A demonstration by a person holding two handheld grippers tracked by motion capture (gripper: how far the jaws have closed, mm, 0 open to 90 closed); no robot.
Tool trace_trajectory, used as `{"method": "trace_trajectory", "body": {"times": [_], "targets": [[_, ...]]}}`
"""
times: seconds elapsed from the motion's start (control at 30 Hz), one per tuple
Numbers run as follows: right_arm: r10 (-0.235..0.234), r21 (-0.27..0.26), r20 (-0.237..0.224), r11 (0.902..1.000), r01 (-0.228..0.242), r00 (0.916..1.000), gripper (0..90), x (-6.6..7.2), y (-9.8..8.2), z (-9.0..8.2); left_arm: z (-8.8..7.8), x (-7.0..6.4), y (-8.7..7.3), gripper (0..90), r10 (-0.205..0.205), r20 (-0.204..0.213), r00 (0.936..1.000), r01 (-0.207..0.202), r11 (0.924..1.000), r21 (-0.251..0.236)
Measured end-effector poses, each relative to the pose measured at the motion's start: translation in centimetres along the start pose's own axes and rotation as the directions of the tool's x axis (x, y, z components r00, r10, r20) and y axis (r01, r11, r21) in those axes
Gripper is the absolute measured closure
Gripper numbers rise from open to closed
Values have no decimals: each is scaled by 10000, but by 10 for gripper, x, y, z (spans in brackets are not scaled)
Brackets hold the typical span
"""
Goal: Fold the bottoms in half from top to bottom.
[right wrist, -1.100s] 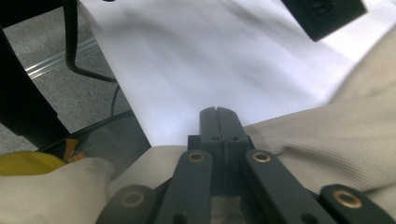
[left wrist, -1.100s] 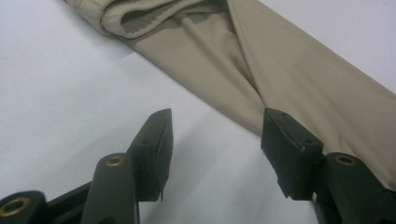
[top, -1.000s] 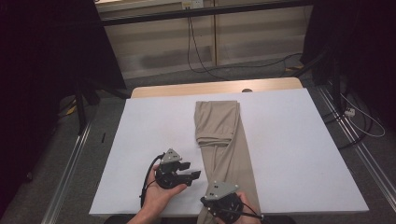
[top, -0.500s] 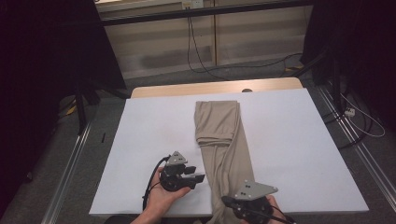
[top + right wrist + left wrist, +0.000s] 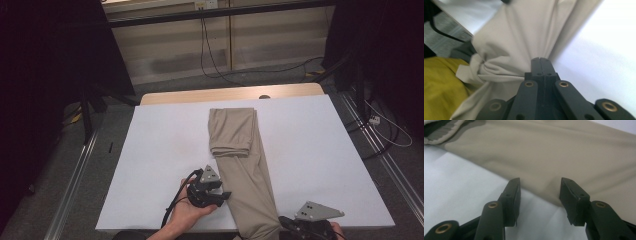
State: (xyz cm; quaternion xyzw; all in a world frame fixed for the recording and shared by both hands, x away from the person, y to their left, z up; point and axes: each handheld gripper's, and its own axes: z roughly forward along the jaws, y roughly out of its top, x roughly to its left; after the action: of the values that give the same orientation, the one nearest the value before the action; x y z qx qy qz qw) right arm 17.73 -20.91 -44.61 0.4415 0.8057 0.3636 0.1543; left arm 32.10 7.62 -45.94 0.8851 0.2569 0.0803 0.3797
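Beige trousers [image 5: 245, 165] lie lengthwise down the middle of the white table [image 5: 310, 150], the far part folded back on itself, the near end hanging over the front edge. My left gripper [image 5: 225, 192] rests at the cloth's left edge, open; in the left gripper view its jaws [image 5: 540, 182] straddle the hem of the trousers [image 5: 549, 157] without pinching it. My right gripper [image 5: 287, 225] is low at the table's front edge. In the right gripper view it [image 5: 540, 60] is shut on a bunched fold of the trousers [image 5: 524, 32].
A wooden strip [image 5: 230, 93] borders the table's far edge. Metal rails [image 5: 75, 180] run along both sides on the floor, and cables [image 5: 215, 55] trail behind. Yellow clothing [image 5: 441, 82] and a black cable [image 5: 446, 32] show beside the bunched cloth.
My right gripper has slid right and down toward the front edge with the trouser end in it. The left gripper has edged right to the cloth's side.
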Motion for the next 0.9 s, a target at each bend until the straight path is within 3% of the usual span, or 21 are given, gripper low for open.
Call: {"method": "trace_trajectory", "body": {"times": [0.1, 0.2, 0.23, 0.27, 0.37, 0.47, 0.53, 0.67, 0.7, 0.77, 0.8, 0.9], "targets": [[-8, 325, 444, 9995, -7, 9990, 900, -3, -6, -6, 0, 0, 0, 516, 3, -40, 10000, -3, 10000, -13], [20, -97, 261, 10000, -18, 9997, 900, -5, -4, -11, -1, -1, 1, 505, -52, -179, 9998, 54, 9999, 105], [25, -277, 235, 9996, -18, 9997, 879, -6, 0, -8, -1, 0, 1, 498, -126, 139, 9998, 124, 9999, 79], [-18, -406, 183, 9992, 26, 9998, 777, -9, 5, -4, -1, -2, 1, 514, -173, 125, 9998, 172, 9998, 65], [-171, -586, -131, 9981, 163, 9998, 725, -20, 27, 21, -2, -5, 3, 548, -105, 314, 9995, 105, 9999, -3], [-469, -215, -61, 9987, 467, 9989, 680, -33, 49, 49, -3, -4, 7, 539, -85, 290, 9995, 90, 9998, -181], [-535, -159, 140, 9984, 537, 9985, 615, -39, 60, 65, -1, -1, 11, 519, 10, 102, 9999, -8, 9998, -196], [-686, 82, 880, 9976, 682, 9938, 592, -48, 72, 90, 1, 10, 13, 457, -380, -85, 9992, 378, 9991, -185], [-540, -93, 807, 9984, 550, 9953, 636, -52, 74, 94, 1, 13, 12, 439, -374, -246, 9990, 370, 9992, -162], [-397, -105, 687, 9991, 405, 9969, 856, -55, 78, 97, 0, 17, 12, 434, -433, -296, 9986, 427, 9989, -202], [-395, -102, 778, 9991, 404, 9962, 898, -55, 78, 96, -1, 18, 12, 432, -488, -333, 9983, 482, 9986, -210], [-25, -165, 797, 9999, 38, 9968, 900, -55, 76, 87, -3, 24, 12, 417, -626, -395, 9973, 613, 9976, -334]]}}
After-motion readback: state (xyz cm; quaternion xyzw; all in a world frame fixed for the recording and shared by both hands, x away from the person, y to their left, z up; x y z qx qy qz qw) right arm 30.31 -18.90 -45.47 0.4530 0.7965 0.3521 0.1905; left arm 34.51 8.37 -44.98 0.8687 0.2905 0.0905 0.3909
